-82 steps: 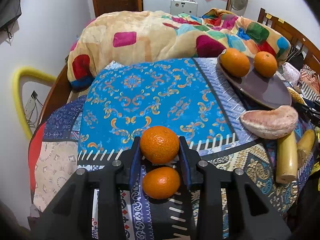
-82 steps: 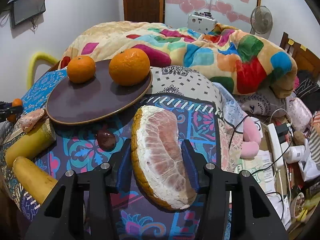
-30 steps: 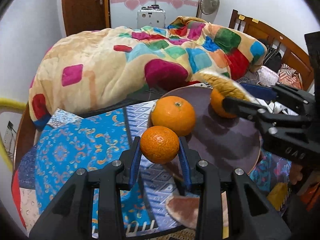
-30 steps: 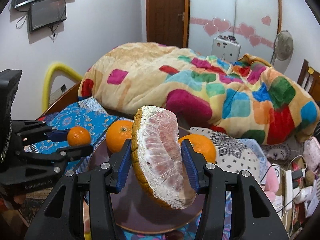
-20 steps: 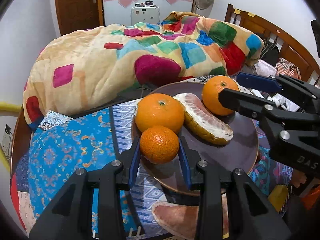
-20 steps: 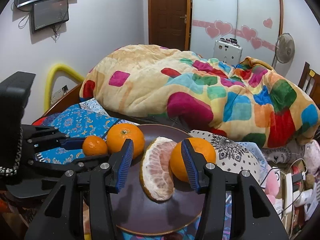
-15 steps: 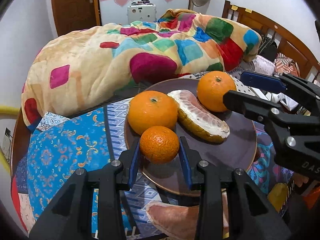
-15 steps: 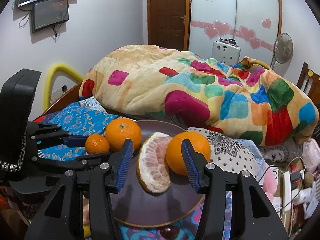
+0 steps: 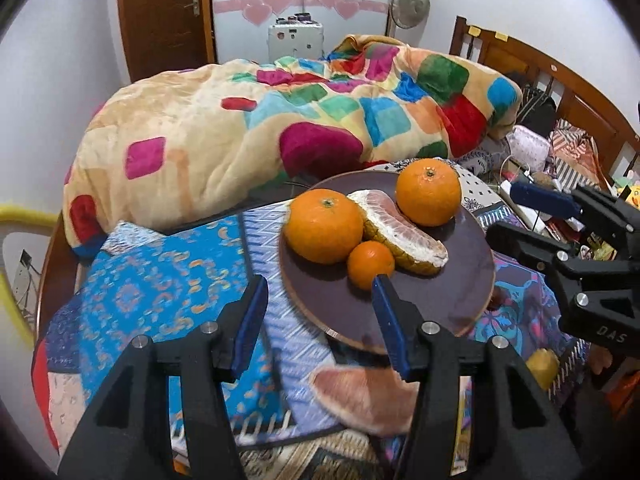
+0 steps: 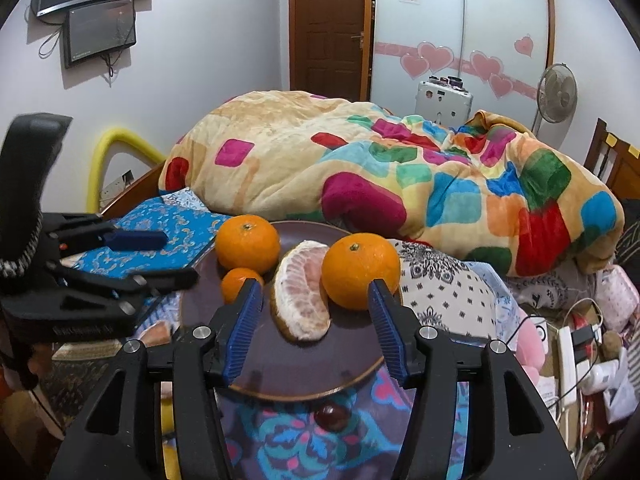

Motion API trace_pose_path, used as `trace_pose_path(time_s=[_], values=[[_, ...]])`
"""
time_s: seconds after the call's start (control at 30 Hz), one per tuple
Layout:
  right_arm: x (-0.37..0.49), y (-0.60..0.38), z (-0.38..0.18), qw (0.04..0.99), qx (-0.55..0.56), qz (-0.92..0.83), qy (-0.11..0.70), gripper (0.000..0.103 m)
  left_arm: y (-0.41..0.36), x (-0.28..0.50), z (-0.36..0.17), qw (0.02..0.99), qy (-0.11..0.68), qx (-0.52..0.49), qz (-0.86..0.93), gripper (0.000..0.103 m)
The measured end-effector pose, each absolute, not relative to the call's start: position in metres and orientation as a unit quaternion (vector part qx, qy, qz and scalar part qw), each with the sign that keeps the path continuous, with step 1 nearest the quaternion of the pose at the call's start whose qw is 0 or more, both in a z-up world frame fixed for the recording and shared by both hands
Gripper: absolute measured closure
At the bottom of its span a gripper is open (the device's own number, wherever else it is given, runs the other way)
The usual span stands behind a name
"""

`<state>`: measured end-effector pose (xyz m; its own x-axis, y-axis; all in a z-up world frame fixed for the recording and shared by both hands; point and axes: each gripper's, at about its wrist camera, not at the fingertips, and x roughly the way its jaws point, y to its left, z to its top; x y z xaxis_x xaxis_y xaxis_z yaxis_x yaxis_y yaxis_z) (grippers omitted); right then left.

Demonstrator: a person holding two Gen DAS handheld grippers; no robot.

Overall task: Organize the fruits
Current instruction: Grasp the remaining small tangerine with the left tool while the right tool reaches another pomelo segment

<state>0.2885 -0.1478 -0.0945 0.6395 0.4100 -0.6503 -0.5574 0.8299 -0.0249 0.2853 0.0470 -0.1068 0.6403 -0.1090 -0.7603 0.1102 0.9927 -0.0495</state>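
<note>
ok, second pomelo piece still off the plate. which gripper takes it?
Likely left. The left gripper is open and empty, and the pomelo piece lies just under it, near the plate. The right gripper, also open, hovers over the plate.

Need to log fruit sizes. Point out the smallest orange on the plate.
The small orange at the plate's near edge, touching the pomelo wedge; the other two oranges are clearly bigger.

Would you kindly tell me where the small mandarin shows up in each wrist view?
Left wrist: small mandarin sits centre-right on the plate, just beyond the open left tongs.
Right wrist: small mandarin is left of centre, partly behind a tong tip.
Shared landmark: the pomelo wedge beside it.
</note>
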Motion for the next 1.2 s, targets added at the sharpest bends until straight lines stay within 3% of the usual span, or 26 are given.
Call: trace_pose_path(time_s=[0.47,0.73,1.07,1.2], values=[[0.246,-0.150,-0.093,0.898,-0.102,0.272,0.330,0.043,0.123,0.208,-0.097,0.910,0.414,-0.038,0.001,0.044],[0.228,-0.139,-0.102,0.892,-0.104,0.287,0.335,0.042,0.168,0.178,-0.128,0.894,0.441,-0.067,0.035,0.044],[0.231,-0.103,-0.128,0.872,-0.131,0.305,0.361,0.040,0.163,0.167,-0.161,0.889,0.454,-0.055,0.017,0.045],[0.232,-0.095,-0.132,0.866,-0.132,0.313,0.366,0.039,0.157,0.170,-0.167,0.889,0.454,-0.050,0.002,0.057]])
